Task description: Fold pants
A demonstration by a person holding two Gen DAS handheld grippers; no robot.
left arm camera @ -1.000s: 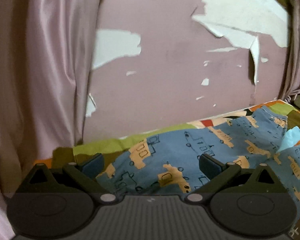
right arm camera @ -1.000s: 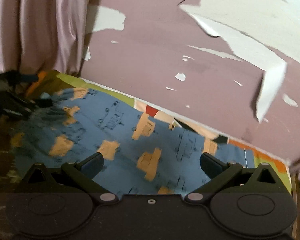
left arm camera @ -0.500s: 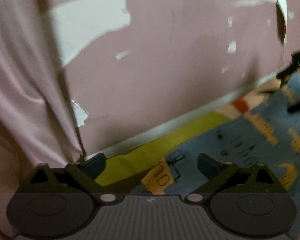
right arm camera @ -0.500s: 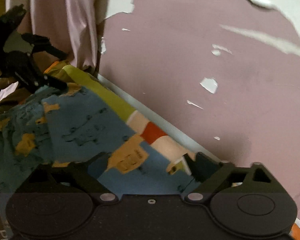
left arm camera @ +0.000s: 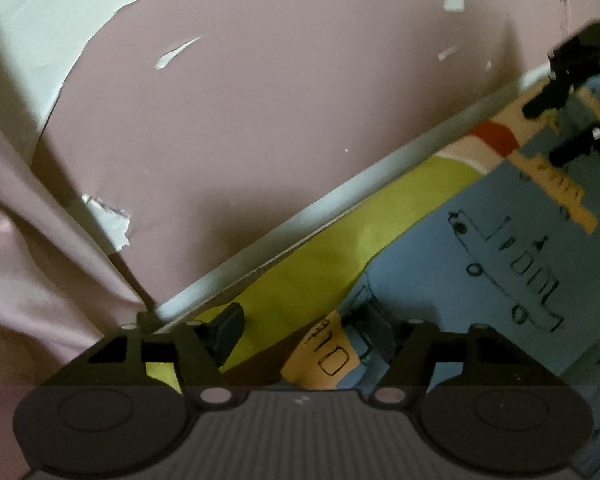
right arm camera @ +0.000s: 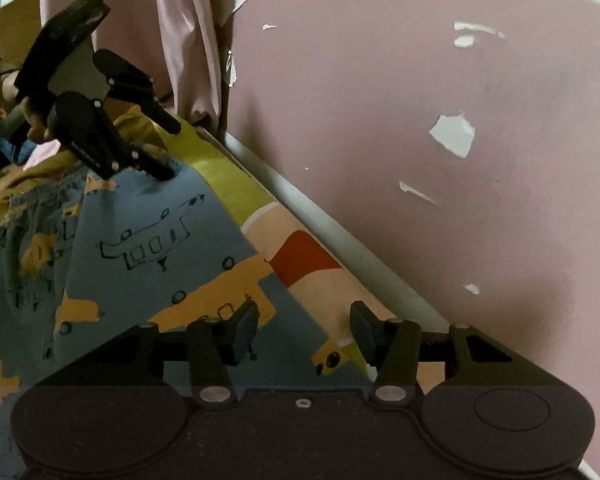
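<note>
The pants [left arm camera: 512, 264] are blue with orange vehicle prints and lie spread on a bed; they also show in the right wrist view [right arm camera: 140, 248]. My left gripper [left arm camera: 300, 334] is open and low over the pants' far left corner, straddling its edge. My right gripper [right arm camera: 304, 334] is open and low over the pants' far right corner. Each gripper shows in the other's view: the left gripper [right arm camera: 156, 148] at upper left, the right gripper [left arm camera: 556, 96] at upper right.
The bed sheet [left arm camera: 324, 248] is yellow-green with peach and red patches. A pink wall [right arm camera: 440, 120] with peeling paint runs close behind the bed's far edge. A pink curtain [left arm camera: 16, 272] hangs at the left.
Both grippers have come down and forward to the pants' far corners near the wall. Their fingers have narrowed but stay open.
</note>
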